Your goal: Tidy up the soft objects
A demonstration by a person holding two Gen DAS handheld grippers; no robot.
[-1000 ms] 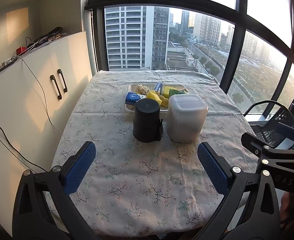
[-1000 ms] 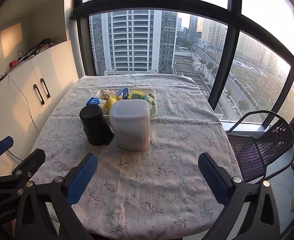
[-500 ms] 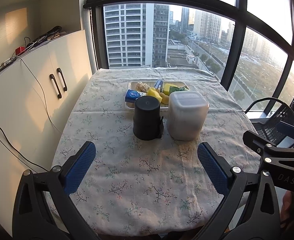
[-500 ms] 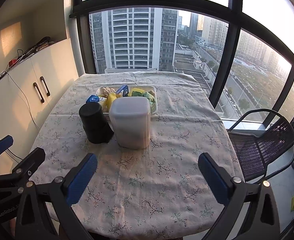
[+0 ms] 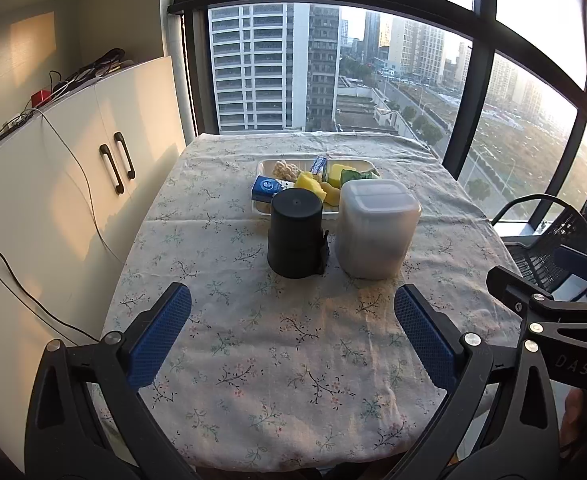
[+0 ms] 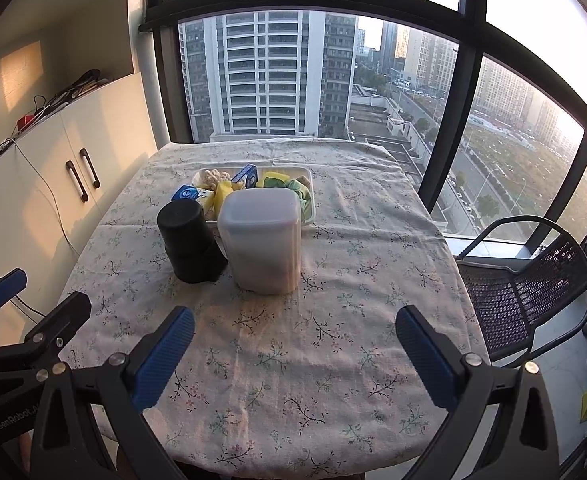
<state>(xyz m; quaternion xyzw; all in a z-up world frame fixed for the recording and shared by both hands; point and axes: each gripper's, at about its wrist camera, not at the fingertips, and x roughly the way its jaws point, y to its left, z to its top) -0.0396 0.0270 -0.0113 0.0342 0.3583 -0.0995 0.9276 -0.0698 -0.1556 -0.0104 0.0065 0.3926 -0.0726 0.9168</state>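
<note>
Nearest the cameras, the left gripper [image 5: 292,320] hangs over the near edge of the table [image 5: 253,380] with its blue-padded fingers [image 5: 159,334] spread wide and nothing between them. The right gripper [image 6: 293,342] is likewise wide apart and empty, just beside the left one (each shows at the edge of the other's view). Farther in, on the floral tablecloth [image 6: 333,360], a black cylindrical container [image 5: 295,234] stands upright at the left, with a frosted plastic tub [image 5: 375,230], lid on, just beside it at the right. Behind both, touching or nearly so, sits a white tray [image 5: 262,165] holding the soft objects: yellow sponges [image 5: 309,182], a green sponge [image 5: 351,175], blue packets [image 5: 267,188] and a beige knobbly piece [image 5: 285,169]. Beyond the table stands the big window [image 5: 333,60]; a white cabinet [image 5: 73,168] is at the left and a mesh chair [image 6: 525,284] at the right.
</note>
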